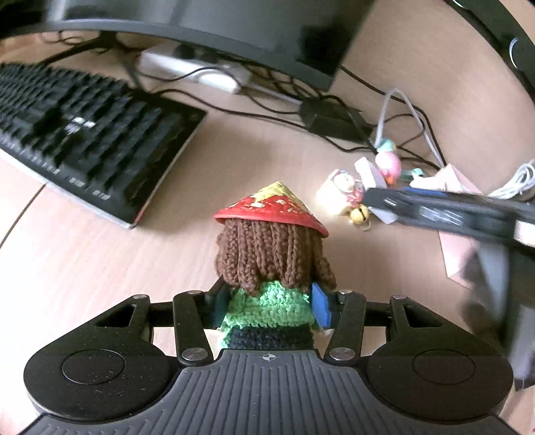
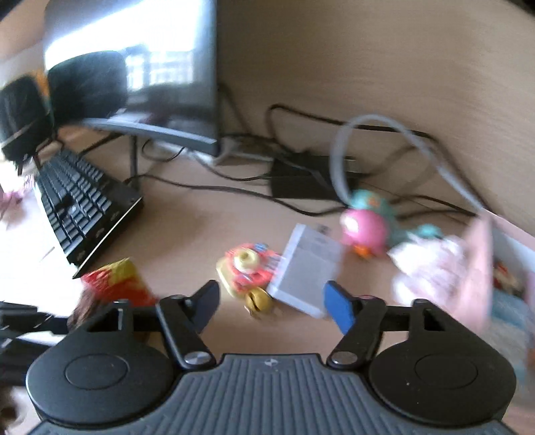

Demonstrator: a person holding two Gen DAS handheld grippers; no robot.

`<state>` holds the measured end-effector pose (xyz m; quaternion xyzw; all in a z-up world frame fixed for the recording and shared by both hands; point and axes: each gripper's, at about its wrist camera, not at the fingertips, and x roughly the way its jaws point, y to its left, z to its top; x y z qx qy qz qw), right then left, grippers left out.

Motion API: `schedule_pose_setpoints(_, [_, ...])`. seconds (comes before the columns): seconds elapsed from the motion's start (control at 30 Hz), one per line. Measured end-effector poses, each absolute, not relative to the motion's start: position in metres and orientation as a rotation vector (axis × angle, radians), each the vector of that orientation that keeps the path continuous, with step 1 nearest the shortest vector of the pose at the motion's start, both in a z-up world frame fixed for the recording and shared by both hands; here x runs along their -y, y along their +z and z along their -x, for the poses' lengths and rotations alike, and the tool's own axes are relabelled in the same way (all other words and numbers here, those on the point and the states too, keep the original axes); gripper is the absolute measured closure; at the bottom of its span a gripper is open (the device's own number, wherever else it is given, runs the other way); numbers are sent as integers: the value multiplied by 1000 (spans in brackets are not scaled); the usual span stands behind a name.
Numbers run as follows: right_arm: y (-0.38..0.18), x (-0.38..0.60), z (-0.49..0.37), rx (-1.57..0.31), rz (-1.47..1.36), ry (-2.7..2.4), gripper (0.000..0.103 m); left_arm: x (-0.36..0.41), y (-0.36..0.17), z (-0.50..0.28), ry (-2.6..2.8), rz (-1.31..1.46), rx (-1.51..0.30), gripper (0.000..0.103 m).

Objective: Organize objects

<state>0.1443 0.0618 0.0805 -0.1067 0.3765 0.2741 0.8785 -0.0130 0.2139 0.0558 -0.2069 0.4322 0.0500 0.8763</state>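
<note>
**A:** Status, L side?

**B:** My left hand-held gripper (image 1: pixel 267 302) is clamped on the crocheted doll (image 1: pixel 272 261), pads on the green torso, one each side. Doll upright, back to the cam, conical red/yellow hat (image 1: pixel 272 209) on top. It's off the surface (image 1: pixel 100 267), carried, not resting, as far as I can judge. Gripped at the torso since that's the soft, narrow part; head and hat are too wide.

**A:** R side?

**B:** My right hand-held gripper (image 2: pixel 272 304) has jaws apart, nothing between the pads. It points at the small pile ahead: lucky-cat charm w/ gold bell (image 2: pixel 249 276), white card (image 2: pixel 306 272) partly over the charm's edge, pink/teal bird toy (image 2: pixel 364 227) behind. Frame is blurred, so details are rough.

**A:** Why empty?

**B:** My guess: lining up on the charm or the card next. Nothing touched yet.

**A:** Clutter nearby?

**B:** Keyboard (image 1: pixel 87 134) to the left, monitor (image 1: pixel 217 30) behind, black cables (image 1: pixel 234 107) and a grey cable loop (image 2: pixel 367 140) near the toys. Snag risk if I reach in past the bird.

**A:** Where does the doll go?

**B:** Can't tell; no bin or tray in view. Pink box-like thing at far right (image 2: pixel 478 267), too blurred to call.
</note>
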Motion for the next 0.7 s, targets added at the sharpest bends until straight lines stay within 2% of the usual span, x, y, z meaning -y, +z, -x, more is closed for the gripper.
schedule_pose_setpoints(0.17, [63, -108, -167, -736, 350, 594, 39, -215, 57, 29, 103, 423, -908, 49])
schedule_pose_setpoints(0.27, [55, -119, -170, -758, 390, 584, 52, -216, 57, 34, 99, 418, -913, 49])
schedule_pose_setpoints(0.43, [60, -97, -146, -775, 378, 578, 65, -211, 59, 33, 92, 381, -920, 49])
schedule_pose_setpoints(0.7, [65, -5, -68, -840, 297, 516, 66, -181, 56, 34, -26, 347, -932, 49])
